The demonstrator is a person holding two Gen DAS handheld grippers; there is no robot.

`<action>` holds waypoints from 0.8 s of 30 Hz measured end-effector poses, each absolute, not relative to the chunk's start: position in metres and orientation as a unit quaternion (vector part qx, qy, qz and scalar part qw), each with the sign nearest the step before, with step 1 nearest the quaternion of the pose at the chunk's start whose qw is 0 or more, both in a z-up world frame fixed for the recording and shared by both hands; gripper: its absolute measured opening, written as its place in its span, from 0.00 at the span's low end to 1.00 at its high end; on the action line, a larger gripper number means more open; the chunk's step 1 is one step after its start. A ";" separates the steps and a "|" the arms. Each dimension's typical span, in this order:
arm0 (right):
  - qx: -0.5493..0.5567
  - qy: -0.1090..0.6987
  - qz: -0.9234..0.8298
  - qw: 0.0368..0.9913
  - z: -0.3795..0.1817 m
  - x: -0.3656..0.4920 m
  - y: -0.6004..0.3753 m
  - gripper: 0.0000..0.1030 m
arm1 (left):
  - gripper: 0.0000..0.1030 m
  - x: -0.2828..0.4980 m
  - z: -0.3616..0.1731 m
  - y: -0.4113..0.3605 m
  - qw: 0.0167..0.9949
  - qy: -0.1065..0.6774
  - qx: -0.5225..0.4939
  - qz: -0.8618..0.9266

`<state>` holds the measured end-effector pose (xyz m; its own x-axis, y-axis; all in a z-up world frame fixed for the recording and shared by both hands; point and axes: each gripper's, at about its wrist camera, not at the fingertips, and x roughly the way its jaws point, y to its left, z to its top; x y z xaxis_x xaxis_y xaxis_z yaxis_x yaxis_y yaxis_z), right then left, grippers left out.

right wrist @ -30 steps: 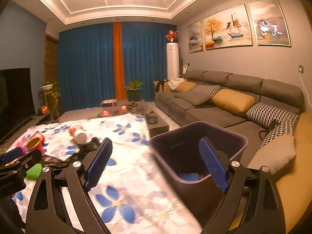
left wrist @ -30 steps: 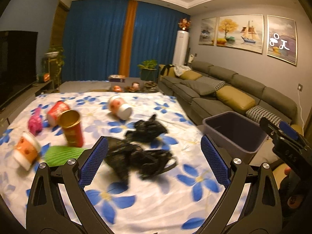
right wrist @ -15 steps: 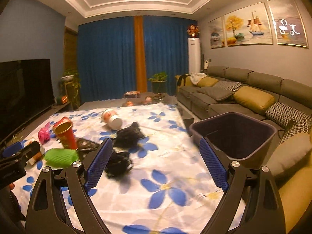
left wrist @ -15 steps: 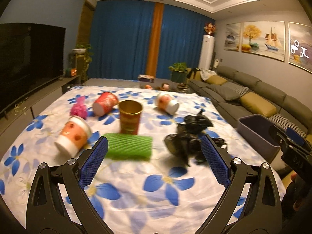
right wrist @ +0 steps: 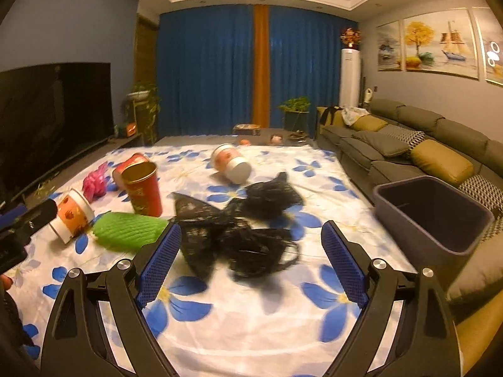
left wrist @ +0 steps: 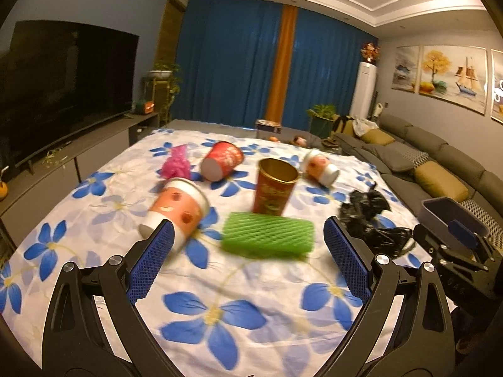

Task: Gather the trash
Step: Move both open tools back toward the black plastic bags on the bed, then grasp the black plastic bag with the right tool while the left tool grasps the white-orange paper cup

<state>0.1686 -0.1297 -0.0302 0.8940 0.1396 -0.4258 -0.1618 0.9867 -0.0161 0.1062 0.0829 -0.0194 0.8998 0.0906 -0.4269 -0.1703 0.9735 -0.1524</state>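
Trash lies on a white cloth with blue flowers (left wrist: 220,286). My left gripper (left wrist: 248,251) is open and empty, its jaws framing a green foam net (left wrist: 268,234) just ahead. Behind the net stands a red cup (left wrist: 274,190); an orange-and-white cup (left wrist: 176,210) lies tipped at the left. My right gripper (right wrist: 250,253) is open and empty over crumpled black plastic bags (right wrist: 242,223). The green foam net (right wrist: 129,229) and red cup (right wrist: 143,188) are to its left. A grey bin (right wrist: 433,213) stands at the right, by the sofa.
More cups (left wrist: 221,163) (right wrist: 231,163) and a pink wrapper (left wrist: 176,163) lie farther back on the cloth. A grey sofa (right wrist: 408,147) runs along the right. A dark TV (left wrist: 63,88) on a low cabinet is at the left. Blue curtains close the far wall.
Both views have swung left, away from the bin. The left gripper now faces the green net instead of the black bags. The right gripper now faces the black bags instead of the bin.
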 end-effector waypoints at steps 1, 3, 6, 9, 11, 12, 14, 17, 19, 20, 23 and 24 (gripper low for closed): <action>-0.029 0.218 0.079 0.972 -0.032 0.173 -0.123 0.85 | 0.91 0.107 -0.020 0.090 0.969 0.215 -0.095 0.073; -0.032 0.220 0.082 0.972 -0.032 0.178 -0.118 0.85 | 0.91 0.107 -0.021 0.101 0.968 0.217 -0.098 0.083; -0.032 0.225 0.083 0.970 -0.036 0.189 -0.107 0.85 | 0.91 0.109 -0.023 0.119 0.965 0.221 -0.103 0.099; -0.037 0.233 0.080 0.969 -0.041 0.200 -0.098 0.85 | 0.91 0.112 -0.026 0.134 0.963 0.223 -0.110 0.105; -0.038 0.239 0.080 0.967 -0.044 0.207 -0.091 0.84 | 0.91 0.114 -0.028 0.139 0.962 0.227 -0.112 0.104; -0.039 0.240 0.081 0.967 -0.045 0.210 -0.088 0.82 | 0.91 0.115 -0.029 0.142 0.961 0.229 -0.113 0.102; -0.041 0.243 0.080 0.966 -0.047 0.215 -0.084 0.80 | 0.91 0.118 -0.032 0.148 0.960 0.233 -0.119 0.099; -0.044 0.251 0.079 0.964 -0.050 0.222 -0.080 0.73 | 0.91 0.125 -0.038 0.156 0.957 0.243 -0.132 0.094; -0.046 0.255 0.079 0.963 -0.052 0.226 -0.078 0.67 | 0.91 0.130 -0.040 0.159 0.956 0.245 -0.134 0.090; -0.047 0.258 0.078 0.962 -0.054 0.227 -0.076 0.65 | 0.91 0.133 -0.041 0.160 0.955 0.247 -0.135 0.090; -0.050 0.265 0.078 0.960 -0.057 0.232 -0.073 0.59 | 0.91 0.142 -0.045 0.166 0.952 0.257 -0.142 0.090; -0.050 0.266 0.077 0.960 -0.058 0.233 -0.073 0.56 | 0.91 0.145 -0.046 0.168 0.951 0.260 -0.144 0.090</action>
